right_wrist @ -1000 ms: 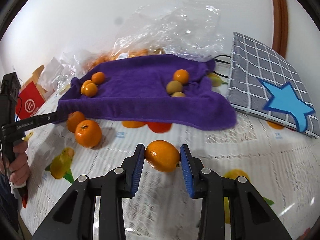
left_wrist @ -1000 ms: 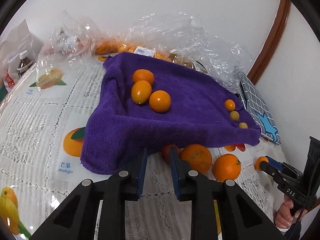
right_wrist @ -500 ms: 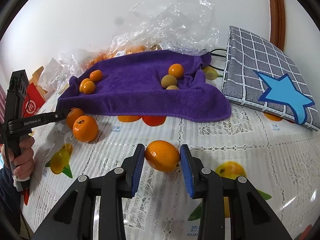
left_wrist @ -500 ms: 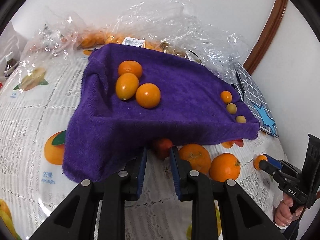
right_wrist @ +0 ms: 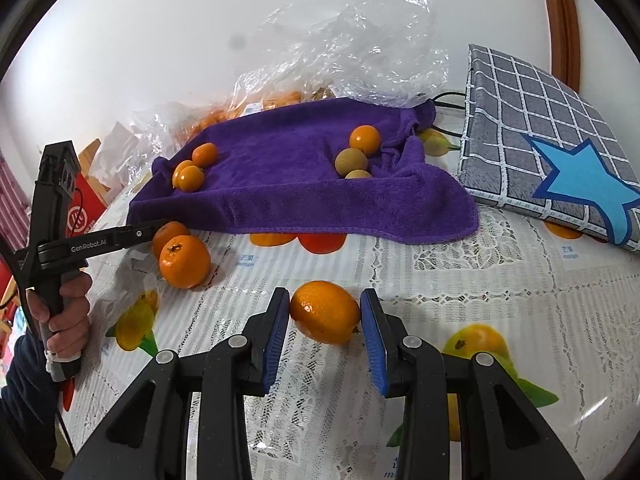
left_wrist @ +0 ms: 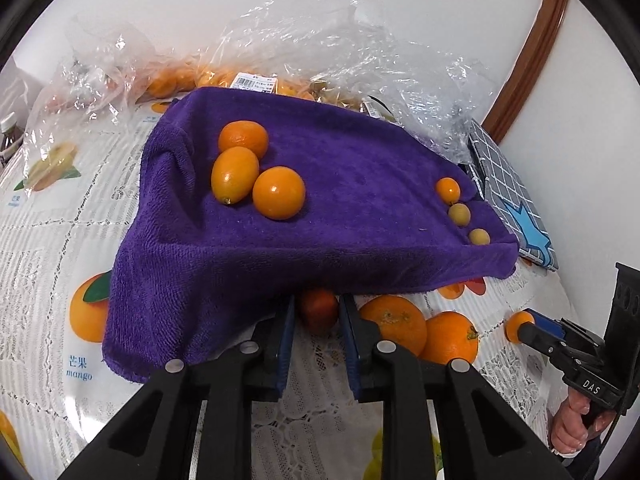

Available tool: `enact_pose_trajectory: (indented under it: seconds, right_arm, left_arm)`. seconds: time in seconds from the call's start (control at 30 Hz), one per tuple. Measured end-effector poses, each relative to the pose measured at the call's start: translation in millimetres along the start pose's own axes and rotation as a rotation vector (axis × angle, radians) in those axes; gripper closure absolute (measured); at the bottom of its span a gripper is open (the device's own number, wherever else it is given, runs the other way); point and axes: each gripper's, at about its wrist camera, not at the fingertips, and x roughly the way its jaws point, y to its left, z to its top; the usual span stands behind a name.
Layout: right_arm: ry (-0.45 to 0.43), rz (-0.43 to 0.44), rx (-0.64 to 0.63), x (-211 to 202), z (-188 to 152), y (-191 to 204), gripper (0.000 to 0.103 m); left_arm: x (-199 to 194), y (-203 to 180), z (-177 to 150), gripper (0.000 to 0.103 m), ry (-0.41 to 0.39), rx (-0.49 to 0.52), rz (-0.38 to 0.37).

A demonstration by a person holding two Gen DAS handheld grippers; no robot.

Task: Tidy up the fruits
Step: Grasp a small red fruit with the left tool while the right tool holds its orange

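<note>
- Currently parted around a small reddish fruit (left_wrist: pixel 319 309): left claw (left_wrist: pixel 317 334), pads to either side at the towel's front hem; contact with the pads not clear enough to tell.
- Draped just ahead of and partly over the left claw's left finger: purple towel (left_wrist: pixel 340 216).
- Lying on the towel, ahead and slightly left of the left claw: three kumquats (left_wrist: pixel 279 192), touching one another in a cluster.
- Resting far ahead and to the right on the towel, near its edge: three smaller fruits (left_wrist: pixel 459 213), one orange and two yellowish, in a row.
- Sitting just right of the left claw on the lace tablecloth (left_wrist: pixel 44 240): two oranges (left_wrist: pixel 394 326), side by side and touching.
- Parted around an oval orange fruit (right_wrist: pixel 325 312): right claw (right_wrist: pixel 325 316), blue pads close on both sides, a thin gap showing on the right.
- Resting on the tablecloth between the right claw's fingers: that oval fruit.
- Leaning ahead and to the right of the right claw: grey checked cushion (right_wrist: pixel 548 136) with a blue star.
- Piled beyond the towel against the wall: crumpled clear plastic bags (right_wrist: pixel 360 48) with more orange fruit inside.
</note>
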Motion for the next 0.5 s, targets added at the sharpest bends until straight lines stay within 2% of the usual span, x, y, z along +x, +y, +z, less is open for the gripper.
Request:
enact_pose_trajectory:
  seconds: [0.5]
  right_arm:
    - [-0.038, -0.065, -0.001, -10.5, 1.3, -0.5, 0.067]
  left_arm:
    - [-52.7, 27.7, -1.6, 0.082, -0.165, -0.103, -0.019]
